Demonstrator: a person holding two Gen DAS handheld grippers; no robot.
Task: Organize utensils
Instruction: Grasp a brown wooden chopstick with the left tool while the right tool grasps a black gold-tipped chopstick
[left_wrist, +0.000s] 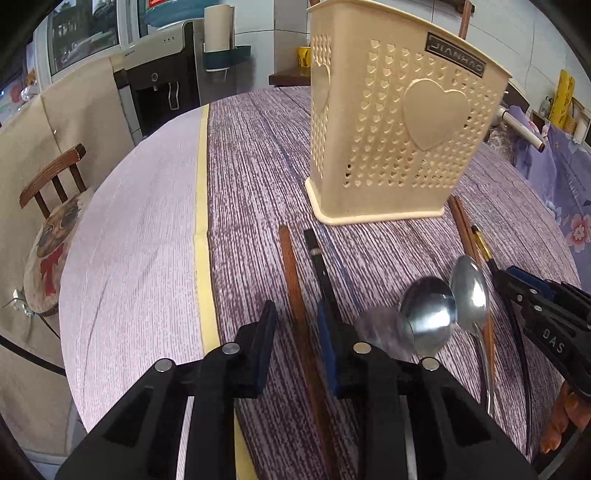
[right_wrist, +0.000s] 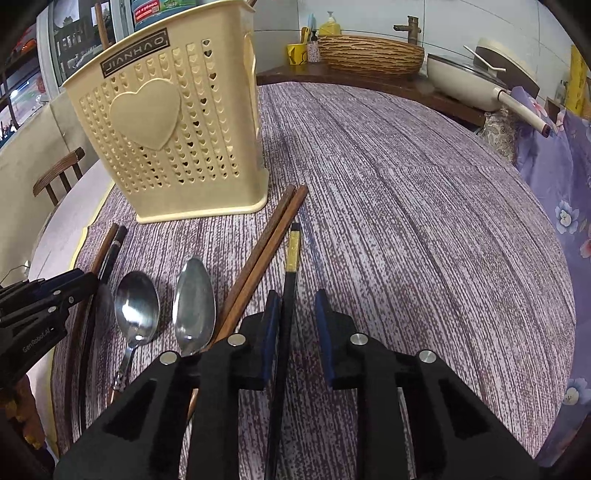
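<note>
Both grippers are coming down on chopsticks that lie flat on the counter (right_wrist: 406, 192), in front of the cream holder (left_wrist: 391, 122), which stands upright in the upper right of the left wrist view. The left gripper (left_wrist: 297, 343) straddles the brown chopstick (left_wrist: 291, 273) in the lower middle of its frame; there is still a visible gap on both sides, so its fingers (left_wrist: 266, 332) are narrowed but not yet pressing. The black chopstick (left_wrist: 319, 266) runs just beside the right-hand finger and looks outside the gap. The right gripper (right_wrist: 293, 336) brackets the black gold-banded chopstick (right_wrist: 293, 251): the stick sits against the left pad, while the right pad stands clear, so nothing is clamped there either. To do this well, I would centre each stick between the pads before closing, so it does not roll or kick sideways, and keep the tips low enough to catch such a thin thing against the cloth. The left side should avoid gathering the black neighbour. The right side should stay clear of the brown pair (right_wrist: 266, 251) and the two spoons (right_wrist: 194, 306), which lie near its left finger. Once clamped, each stick should be lifted level and tipped upright over the holder's open top.
</note>
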